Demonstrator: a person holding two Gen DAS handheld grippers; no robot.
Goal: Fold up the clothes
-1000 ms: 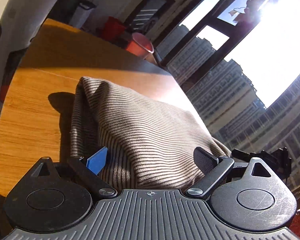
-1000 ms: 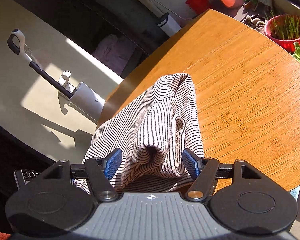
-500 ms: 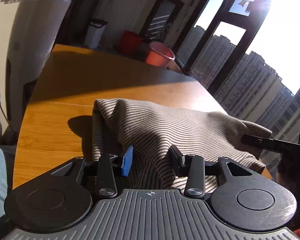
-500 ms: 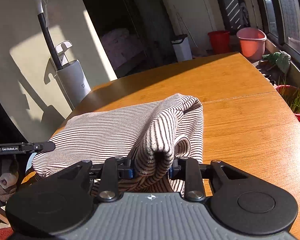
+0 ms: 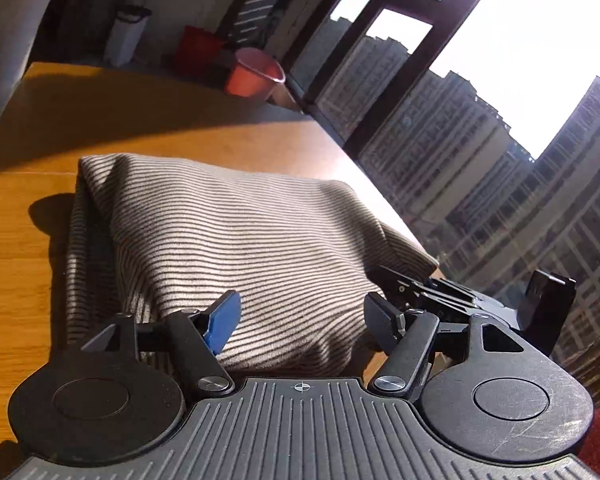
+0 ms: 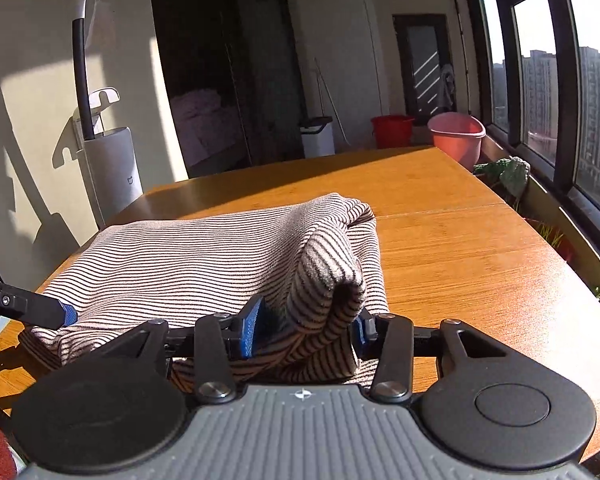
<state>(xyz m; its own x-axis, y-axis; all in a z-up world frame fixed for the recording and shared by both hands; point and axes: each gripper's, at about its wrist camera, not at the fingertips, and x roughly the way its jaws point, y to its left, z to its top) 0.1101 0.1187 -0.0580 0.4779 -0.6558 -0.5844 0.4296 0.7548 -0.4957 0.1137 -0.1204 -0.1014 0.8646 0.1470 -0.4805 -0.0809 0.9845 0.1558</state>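
- The striped garment [image 5: 236,240] lies folded over on the wooden worktop [image 6: 460,248], at its near edge, long axis running from one gripper to the other.
- Left gripper [image 5: 300,316]: fingers spread wide, holding nothing; the cloth's near edge sits between them at 12 o'clock, its bulk beyond.
- Right gripper [image 6: 304,326]: fingers closed partway around a bunched ridge of the garment's right end, which rises at 12 o'clock; both pads look pressed on it.
- In the right view the left gripper's fingertip [image 6: 66,315] meets the cloth's left end at 9 o'clock.
- Judgement: the right gripper has the hold; the left is level with the opposite end, ready to close.
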